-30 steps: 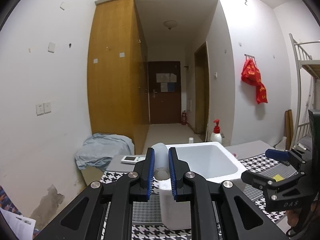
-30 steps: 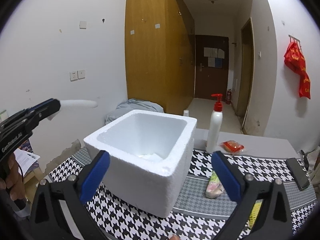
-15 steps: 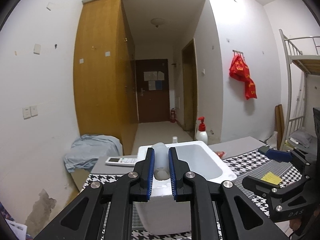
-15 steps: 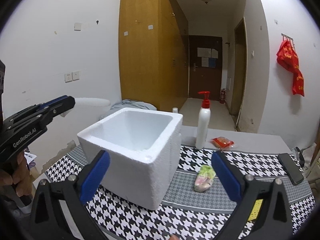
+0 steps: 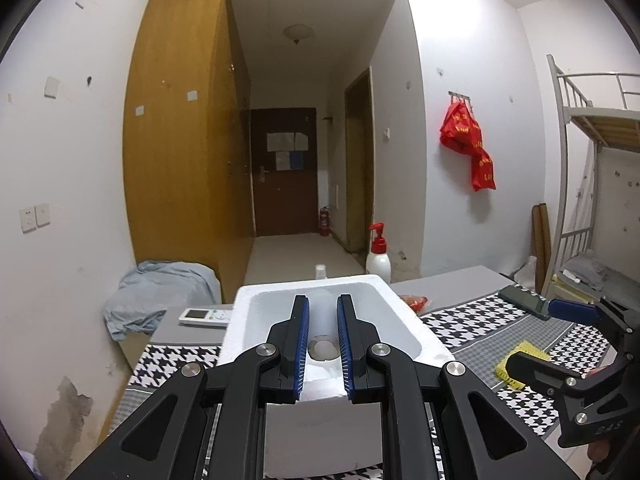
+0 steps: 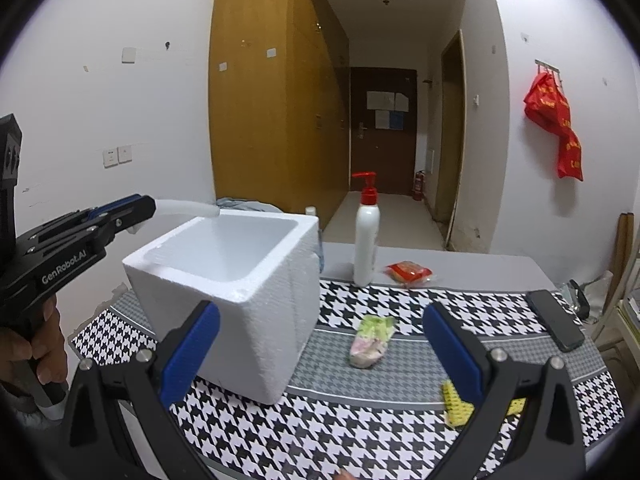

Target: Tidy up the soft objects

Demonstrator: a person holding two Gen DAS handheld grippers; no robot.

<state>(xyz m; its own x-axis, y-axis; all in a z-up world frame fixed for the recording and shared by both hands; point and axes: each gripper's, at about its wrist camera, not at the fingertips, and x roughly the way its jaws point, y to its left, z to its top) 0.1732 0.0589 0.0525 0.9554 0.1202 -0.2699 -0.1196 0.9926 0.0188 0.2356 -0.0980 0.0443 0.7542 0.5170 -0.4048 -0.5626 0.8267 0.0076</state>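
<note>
- Currently left gripper [image 5: 322,334], jaws clamped on a white foam tube [image 6: 187,208], holds it over the foam box [image 6: 236,280] rim at 9 o'clock.
- Right gripper [image 6: 320,344] jaws wide, empty.
- Next: probably carry the tube over the opening, release.

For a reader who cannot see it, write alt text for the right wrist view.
The left hand-held gripper holds a white foam tube over an open white foam box on a houndstooth tablecloth. The right hand-held gripper is open.

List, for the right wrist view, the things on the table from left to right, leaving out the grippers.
Foam box → pump bottle → green packet → red packet → yellow sponge → phone.
</note>
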